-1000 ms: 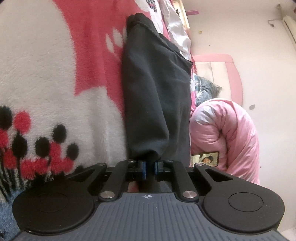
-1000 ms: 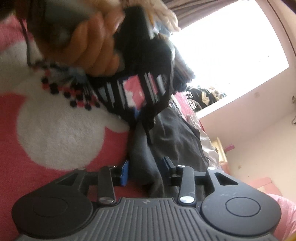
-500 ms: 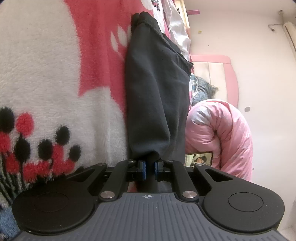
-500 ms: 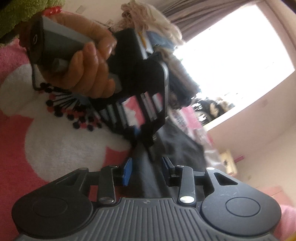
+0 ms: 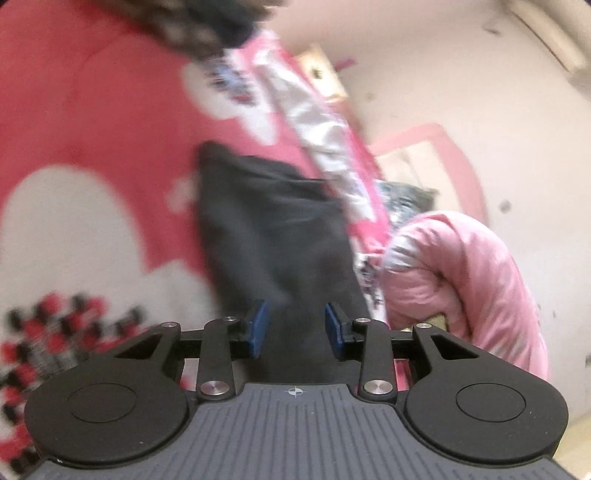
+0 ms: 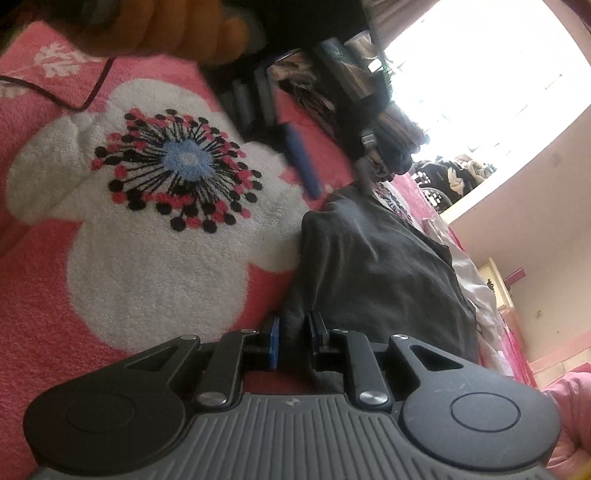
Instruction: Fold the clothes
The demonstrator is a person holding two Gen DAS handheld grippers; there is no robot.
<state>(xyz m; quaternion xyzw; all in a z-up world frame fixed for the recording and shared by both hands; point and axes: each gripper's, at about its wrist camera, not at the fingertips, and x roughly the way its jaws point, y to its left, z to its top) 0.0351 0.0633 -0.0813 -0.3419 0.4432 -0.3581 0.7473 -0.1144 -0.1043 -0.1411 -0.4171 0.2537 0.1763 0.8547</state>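
Note:
A dark grey folded garment [image 5: 273, 229] lies on a pink blanket with white flowers [image 5: 92, 122]. My left gripper [image 5: 293, 328] hangs above the garment's near end. Its jaws are opening, the blue pads stand apart, and nothing is gripped between them. In the right wrist view the same garment [image 6: 376, 273] lies lengthwise, and my right gripper [image 6: 293, 338] is closing its jaws on a thick fold at the garment's near left corner, with cloth filling the gap. A person's hand [image 6: 166, 29] holding the blurred left gripper is at the top of that view.
A rolled pink quilt [image 5: 461, 280] lies to the right of the garment, before a pink headboard [image 5: 443, 140]. Stacked clothes [image 6: 369, 110] sit near the bright window. A black cable [image 6: 66, 99] crosses the blanket [image 6: 147, 258]. Silver-pink bedding [image 5: 325, 140] borders the garment's far side.
My left gripper let go of the garment's end, opened and rose, rolling the view. My right gripper's jaws narrowed onto the fold. The hand with the left gripper moved up in the right view.

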